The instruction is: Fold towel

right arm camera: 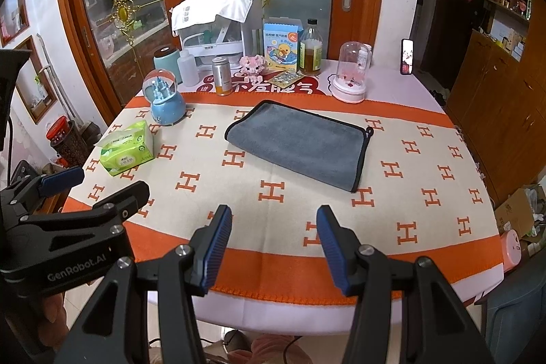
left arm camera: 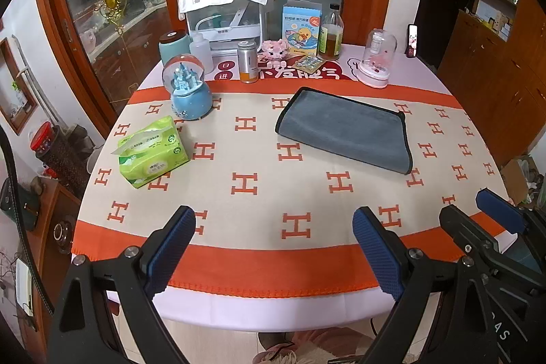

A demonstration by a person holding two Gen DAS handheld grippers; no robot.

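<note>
A grey towel (left arm camera: 344,130) with black trim lies folded flat on the table, right of centre; it also shows in the right wrist view (right arm camera: 300,144). My left gripper (left arm camera: 273,248) is open and empty, held above the table's near edge, well short of the towel. My right gripper (right arm camera: 273,244) is open and empty, also above the near edge. The right gripper shows at the right of the left wrist view (left arm camera: 477,210). The left gripper shows at the left of the right wrist view (right arm camera: 92,183).
The round table carries an orange and cream cloth (left arm camera: 259,186). A green tissue pack (left arm camera: 152,152) and a blue snow globe (left arm camera: 187,87) stand at the left. Bottles, a box, a pink glass dome (left arm camera: 377,60) and a white appliance (left arm camera: 225,12) line the back.
</note>
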